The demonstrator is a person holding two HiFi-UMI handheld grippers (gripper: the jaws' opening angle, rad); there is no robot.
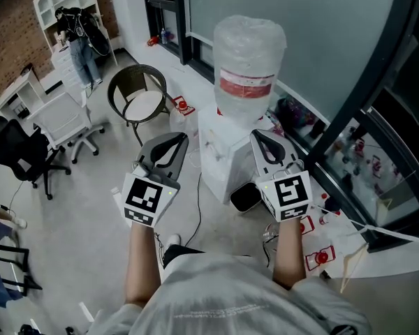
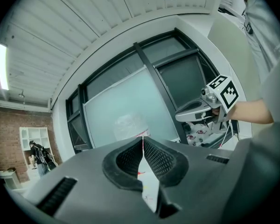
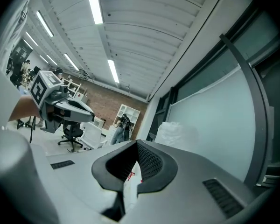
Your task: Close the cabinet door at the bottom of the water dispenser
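Pale office floor (image 1: 91, 215) at far left with black swivel chair (image 1: 17, 152), white chair (image 1: 59, 117) and round dark chair (image 1: 136, 96) beyond. Left gripper (image 1: 174, 139) held level, jaws pressed together with nothing between them. White water dispenser (image 1: 220, 155), bottle (image 1: 248, 61) on top, against glazed wall (image 1: 300, 33) between both grippers, bottom cabinet door not discernible from above; right gripper (image 1: 263, 137) level, jaws together, likewise empty.

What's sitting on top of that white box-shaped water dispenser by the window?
A large clear plastic water bottle with a red label stands on the white water dispenser. The bottle's own body covers its neck and where it joins the dispenser.
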